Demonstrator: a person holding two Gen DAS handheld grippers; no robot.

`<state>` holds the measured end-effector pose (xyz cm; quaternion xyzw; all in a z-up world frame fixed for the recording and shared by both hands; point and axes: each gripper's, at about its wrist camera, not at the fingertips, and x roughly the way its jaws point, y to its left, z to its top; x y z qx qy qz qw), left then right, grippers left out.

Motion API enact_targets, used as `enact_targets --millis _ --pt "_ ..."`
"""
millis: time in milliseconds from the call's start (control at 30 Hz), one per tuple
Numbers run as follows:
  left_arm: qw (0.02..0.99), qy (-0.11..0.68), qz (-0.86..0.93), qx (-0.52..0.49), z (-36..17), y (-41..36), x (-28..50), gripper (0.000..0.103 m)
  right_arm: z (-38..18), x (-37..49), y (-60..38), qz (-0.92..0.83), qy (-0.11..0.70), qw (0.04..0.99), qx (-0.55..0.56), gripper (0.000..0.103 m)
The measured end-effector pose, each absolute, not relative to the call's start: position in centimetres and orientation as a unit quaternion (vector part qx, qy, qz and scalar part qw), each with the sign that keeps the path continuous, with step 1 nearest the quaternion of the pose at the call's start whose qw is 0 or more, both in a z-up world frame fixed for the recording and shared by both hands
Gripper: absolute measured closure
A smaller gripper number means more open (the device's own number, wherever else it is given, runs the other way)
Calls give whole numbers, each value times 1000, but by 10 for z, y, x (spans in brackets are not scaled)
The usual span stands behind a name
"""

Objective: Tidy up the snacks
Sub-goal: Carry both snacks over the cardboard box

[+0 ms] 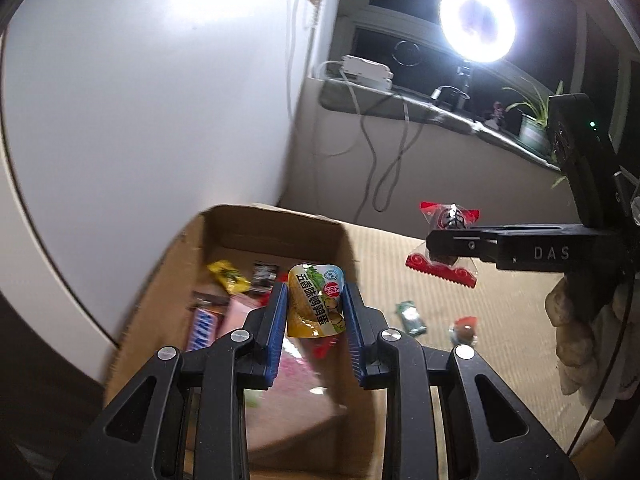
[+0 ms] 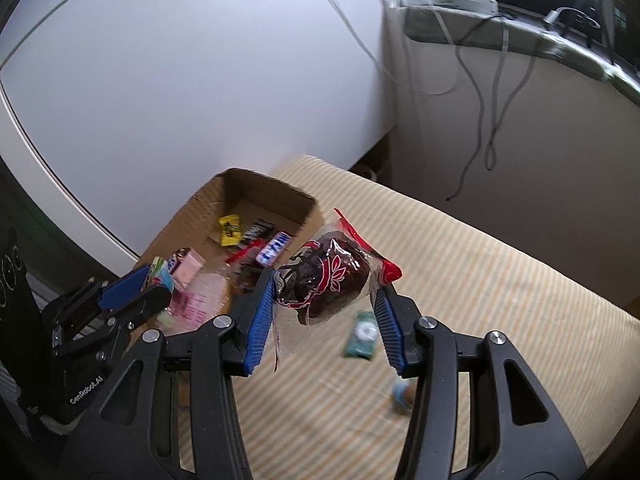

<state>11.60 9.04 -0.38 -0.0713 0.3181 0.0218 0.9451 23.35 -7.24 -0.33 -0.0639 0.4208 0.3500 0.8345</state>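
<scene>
Clamped between the left gripper's (image 1: 315,312) blue pads, a yellow snack pouch (image 1: 316,306) is held over the open cardboard box (image 1: 276,220), where several snacks are already gathered. A red-wrapped dark cake (image 2: 328,280) is pinched by the right gripper (image 2: 326,316) beside the box's right wall. A green packet (image 2: 362,334) and a small round sweet (image 1: 464,328) are left on the striped mat (image 2: 500,320), which offers clear room rightward.

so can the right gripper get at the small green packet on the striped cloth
Probably not yet: the right gripper is shut on a red-and-clear wrapped dark pastry. The small green packet lies uncovered below.
</scene>
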Motion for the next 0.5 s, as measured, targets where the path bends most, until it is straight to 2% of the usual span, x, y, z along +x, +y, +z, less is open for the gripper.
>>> enact_targets --millis 500 --pt "940 327 56 -79 -13 129 126 77 -22 237 0 384 430 811 -94 53"
